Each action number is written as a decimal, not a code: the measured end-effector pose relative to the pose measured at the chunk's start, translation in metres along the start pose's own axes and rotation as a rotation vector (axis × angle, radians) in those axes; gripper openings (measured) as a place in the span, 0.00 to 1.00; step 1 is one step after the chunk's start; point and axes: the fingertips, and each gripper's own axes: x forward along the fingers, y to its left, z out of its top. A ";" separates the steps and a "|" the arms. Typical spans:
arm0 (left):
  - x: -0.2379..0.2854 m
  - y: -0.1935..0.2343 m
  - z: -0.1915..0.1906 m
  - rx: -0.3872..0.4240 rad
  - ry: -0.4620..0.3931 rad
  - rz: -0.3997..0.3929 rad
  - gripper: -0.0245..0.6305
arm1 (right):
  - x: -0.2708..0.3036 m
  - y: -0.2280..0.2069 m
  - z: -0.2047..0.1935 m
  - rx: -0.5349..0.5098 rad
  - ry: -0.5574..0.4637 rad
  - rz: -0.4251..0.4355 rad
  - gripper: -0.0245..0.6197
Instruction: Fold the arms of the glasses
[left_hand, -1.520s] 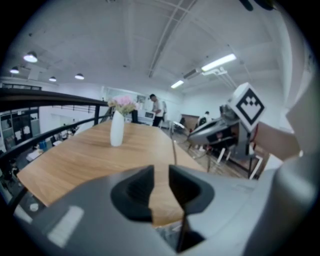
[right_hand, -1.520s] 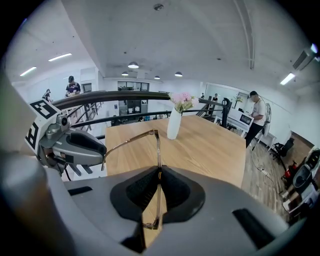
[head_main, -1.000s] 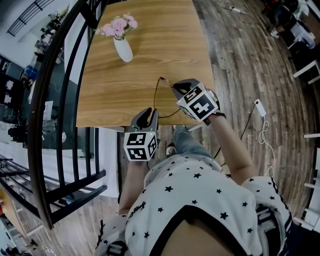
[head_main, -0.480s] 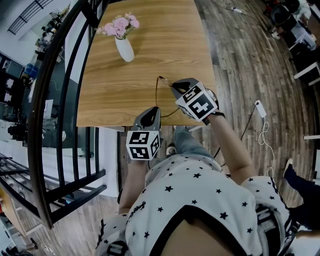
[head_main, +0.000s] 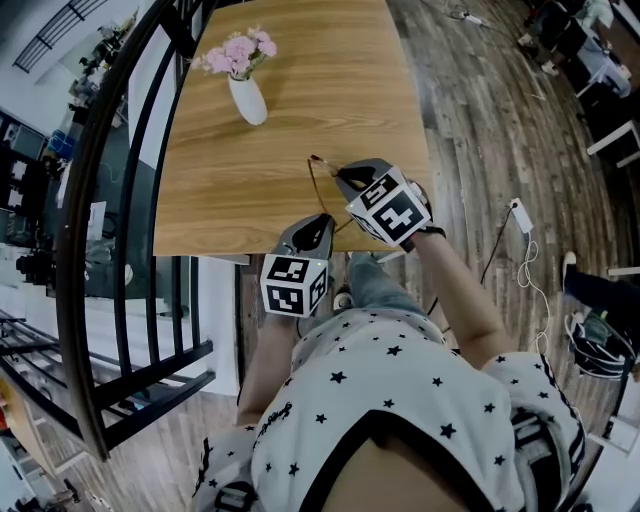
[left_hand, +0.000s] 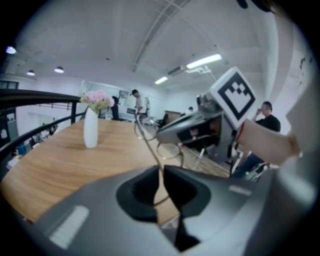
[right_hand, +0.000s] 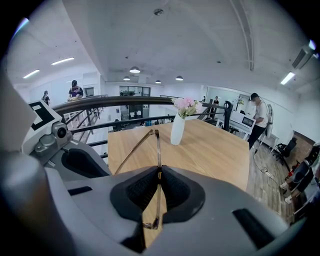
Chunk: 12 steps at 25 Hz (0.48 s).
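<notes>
The glasses (head_main: 318, 188) are thin wire-framed and held above the near edge of the wooden table (head_main: 300, 70). My right gripper (head_main: 340, 176) is shut on their front frame (right_hand: 158, 172), and one arm (right_hand: 131, 150) runs off to the left. My left gripper (head_main: 312, 232) has just been closing and is now shut on that thin arm (left_hand: 161, 176), which passes between its jaws. In the left gripper view the arm rises to the hinge (left_hand: 138, 121) beside a lens ring (left_hand: 170, 150), with the right gripper (left_hand: 186, 131) just beyond it.
A white vase of pink flowers (head_main: 247, 92) stands on the far left of the table, also seen as the vase (left_hand: 91, 128) and vase (right_hand: 177, 129). A black railing (head_main: 120, 200) runs along the left. A white charger and cable (head_main: 521, 216) lie on the floor. People stand far off.
My left gripper has moved right and up toward the glasses, and its jaws have closed on the arm. The right gripper has stayed where it was.
</notes>
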 end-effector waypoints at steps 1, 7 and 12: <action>0.002 -0.002 0.000 0.001 0.006 -0.003 0.08 | 0.000 0.001 0.000 0.000 -0.001 0.001 0.07; 0.011 -0.014 0.002 0.028 0.024 -0.019 0.08 | 0.003 0.007 -0.001 -0.002 0.000 0.009 0.07; 0.016 -0.020 0.001 -0.001 0.050 -0.029 0.08 | 0.001 0.010 0.001 -0.008 -0.004 0.011 0.07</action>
